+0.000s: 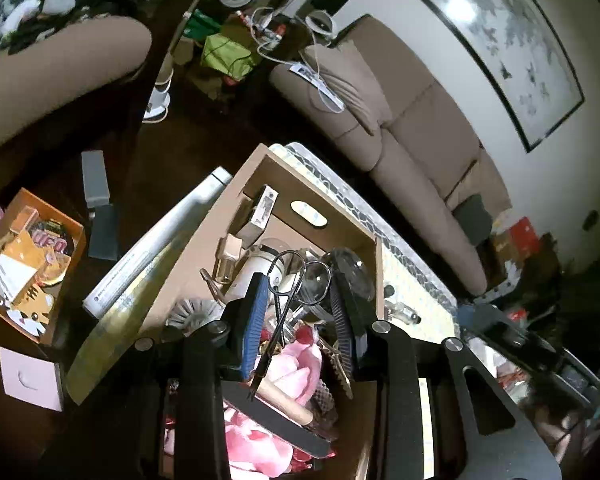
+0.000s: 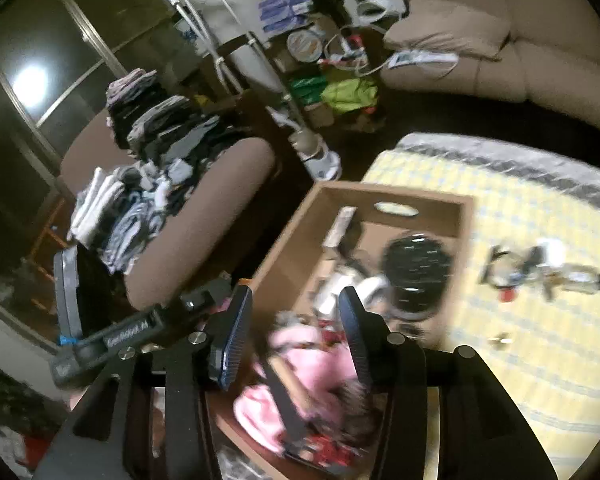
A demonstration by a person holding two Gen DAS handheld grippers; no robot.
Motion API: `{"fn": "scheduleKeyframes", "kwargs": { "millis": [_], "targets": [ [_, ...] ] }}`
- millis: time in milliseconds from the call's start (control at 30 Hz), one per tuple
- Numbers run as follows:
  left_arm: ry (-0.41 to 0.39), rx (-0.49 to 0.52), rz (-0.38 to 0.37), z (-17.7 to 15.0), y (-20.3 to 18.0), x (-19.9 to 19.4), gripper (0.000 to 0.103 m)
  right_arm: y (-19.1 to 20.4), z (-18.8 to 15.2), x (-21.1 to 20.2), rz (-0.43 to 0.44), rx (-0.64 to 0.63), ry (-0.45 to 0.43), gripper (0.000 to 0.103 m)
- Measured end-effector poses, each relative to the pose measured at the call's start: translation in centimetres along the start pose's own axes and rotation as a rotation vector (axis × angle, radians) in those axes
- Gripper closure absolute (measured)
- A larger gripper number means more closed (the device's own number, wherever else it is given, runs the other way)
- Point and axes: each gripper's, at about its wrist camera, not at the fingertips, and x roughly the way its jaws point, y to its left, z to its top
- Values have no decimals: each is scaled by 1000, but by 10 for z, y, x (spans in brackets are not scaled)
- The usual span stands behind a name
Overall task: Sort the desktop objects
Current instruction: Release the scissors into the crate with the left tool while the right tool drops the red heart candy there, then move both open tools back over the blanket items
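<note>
Small scissors [image 1: 296, 296] pinched between the left fingers [image 1: 256, 312], hanging over the cardboard box [image 1: 328, 208] of clutter. Best lowered close above the pink cloth [image 1: 296, 368] under the fingers, then released gently, points kept clear of the glass jar [image 1: 348, 268] just ahead. Left fingers narrow, gripping the scissors. Right fingers [image 2: 232, 340] about half apart, holding nothing, over the same box beside the yellow-clothed bench [image 2: 540, 280].

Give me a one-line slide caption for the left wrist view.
Left gripper holds small scissors above a cluttered cardboard box on a yellow patterned tablecloth.
</note>
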Motion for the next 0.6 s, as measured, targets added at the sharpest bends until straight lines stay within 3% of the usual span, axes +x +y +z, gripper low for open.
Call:
{"fn": "scheduleKeyframes", "kwargs": {
  "millis": [67,133,267,433,500,600],
  "targets": [
    [10,22,0,-1,-8,2,73,-14,-7,-24,-68,-8,-23,43],
    [22,44,13,-3,-15,6,72,-29,-15,-42,-137,-12,-28,41],
    [50,118,122,-10,-35,16,74,-74,-43,-77,-244,9,-4,39],
    [95,125,137,-25,-57,29,42,-133,-93,-111,-370,91,-16,39],
    [111,173,119,-34,-78,34,41,-150,-110,-108,-410,129,62,39],
    [128,248,90,-55,-115,47,37,-144,-138,-86,-393,30,177,40]
  ]
}}
